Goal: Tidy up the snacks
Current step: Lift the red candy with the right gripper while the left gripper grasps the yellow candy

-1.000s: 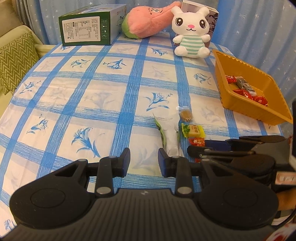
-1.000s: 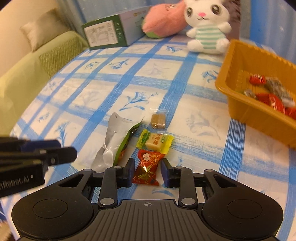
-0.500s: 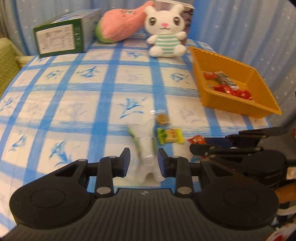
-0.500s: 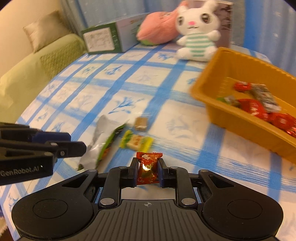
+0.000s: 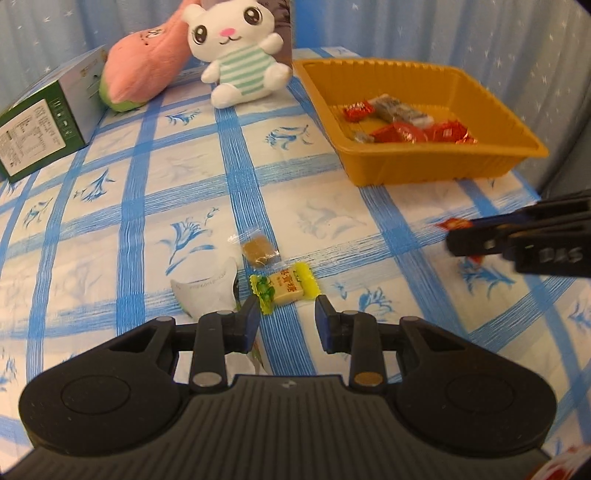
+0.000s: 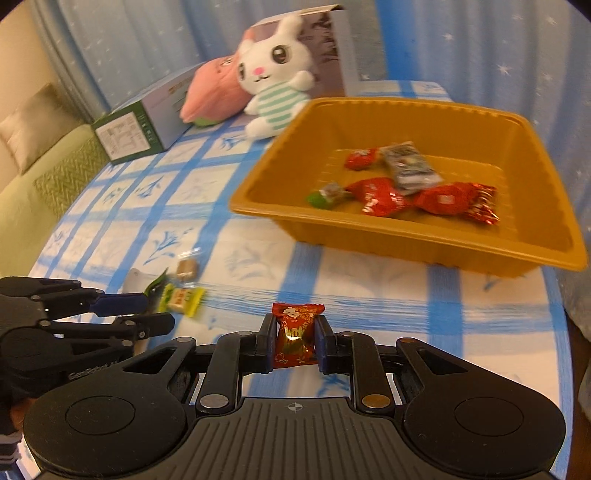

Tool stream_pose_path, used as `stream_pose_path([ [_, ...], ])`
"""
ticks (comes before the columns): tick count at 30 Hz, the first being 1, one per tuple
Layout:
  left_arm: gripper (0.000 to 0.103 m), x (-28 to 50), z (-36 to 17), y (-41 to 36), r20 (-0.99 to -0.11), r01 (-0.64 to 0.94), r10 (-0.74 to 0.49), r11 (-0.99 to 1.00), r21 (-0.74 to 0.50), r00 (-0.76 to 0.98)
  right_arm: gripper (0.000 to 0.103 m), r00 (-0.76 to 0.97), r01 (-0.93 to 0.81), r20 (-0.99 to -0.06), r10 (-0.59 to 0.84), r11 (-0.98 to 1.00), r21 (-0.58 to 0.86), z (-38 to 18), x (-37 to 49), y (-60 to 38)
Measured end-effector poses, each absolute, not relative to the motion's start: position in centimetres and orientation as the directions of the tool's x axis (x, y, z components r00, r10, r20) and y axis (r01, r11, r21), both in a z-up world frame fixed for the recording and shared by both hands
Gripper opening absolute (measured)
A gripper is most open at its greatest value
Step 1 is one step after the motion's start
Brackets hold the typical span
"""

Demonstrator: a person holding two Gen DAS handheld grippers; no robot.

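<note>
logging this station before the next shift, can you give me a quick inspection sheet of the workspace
Surface: table under a blue-checked floral tablecloth.
Job's things: orange tray holds several wrapped snacks; yellow-green candy, small brown candy and a white-green packet lie on the cloth; red candy is in the right gripper.
Clutter: white bunny plush, pink plush, green box.
Grippers: left gripper open, just before the yellow-green candy; right gripper shut on the red candy.
Cables: nothing seen.
Surroundings: blue star curtain, green sofa.
</note>
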State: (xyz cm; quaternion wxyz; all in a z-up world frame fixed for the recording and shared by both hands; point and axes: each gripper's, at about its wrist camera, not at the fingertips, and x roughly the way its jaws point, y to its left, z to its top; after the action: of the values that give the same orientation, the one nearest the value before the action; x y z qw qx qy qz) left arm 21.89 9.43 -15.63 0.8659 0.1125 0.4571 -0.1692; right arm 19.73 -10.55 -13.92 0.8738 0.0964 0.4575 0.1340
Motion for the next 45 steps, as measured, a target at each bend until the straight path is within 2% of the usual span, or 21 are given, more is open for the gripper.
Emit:
stream_pose_path([
  [7, 0.031, 23.2, -17.1, 9.0, -0.837, 0.398, -0.134, 0.911, 0.107, 0.531, 0.022, 0.549, -0.106, -0.774, 0.315, 0.945, 0.31, -14.0, 19.3, -12.3],
  [15, 0.043, 24.6, -17.2, 9.4, -0.829, 0.373, -0.161, 0.926, 0.061, 0.535, 0.022, 0.549, -0.077, -0.779, 0.302, 0.947, 0.313, -14.2, 19.1, -13.5],
  [21, 0.043, 25.3, -17.3, 8.6, -0.829, 0.409, -0.192, 0.911, 0.048, 0.526, 0.022, 0.55, -0.065, -0.782, 0.294, 0.948, 0.311, -14.3, 19.1, -14.1],
  [24, 0.038, 25.6, -17.4, 8.2, -0.832, 0.414, -0.207, 0.91, 0.03, 0.515, 0.022, 0.554, -0.064, -0.78, 0.292, 0.949, 0.31, -14.2, 19.0, -14.3],
  [26, 0.031, 25.6, -17.4, 8.0, -0.833, 0.415, -0.22, 0.91, 0.013, 0.508, 0.022, 0.555, -0.061, -0.779, 0.289, 0.949, 0.309, -14.2, 19.1, -14.3],
  [32, 0.026, 25.3, -17.4, 7.7, -0.836, 0.397, -0.224, 0.918, -0.008, 0.501, 0.022, 0.557, -0.06, -0.779, 0.287, 0.95, 0.307, -14.0, 19.1, -14.6],
  [34, 0.02, 25.3, -17.3, 7.6, -0.84, 0.391, -0.225, 0.92, -0.016, 0.495, 0.022, 0.555, -0.063, -0.779, 0.29, 0.949, 0.309, -14.0, 19.1, -14.6],
  [45, 0.018, 24.1, -16.4, 7.0, -0.847, 0.36, -0.221, 0.932, -0.038, 0.483, 0.022, 0.556, -0.094, -0.772, 0.307, 0.946, 0.309, -13.7, 18.5, -14.5],
])
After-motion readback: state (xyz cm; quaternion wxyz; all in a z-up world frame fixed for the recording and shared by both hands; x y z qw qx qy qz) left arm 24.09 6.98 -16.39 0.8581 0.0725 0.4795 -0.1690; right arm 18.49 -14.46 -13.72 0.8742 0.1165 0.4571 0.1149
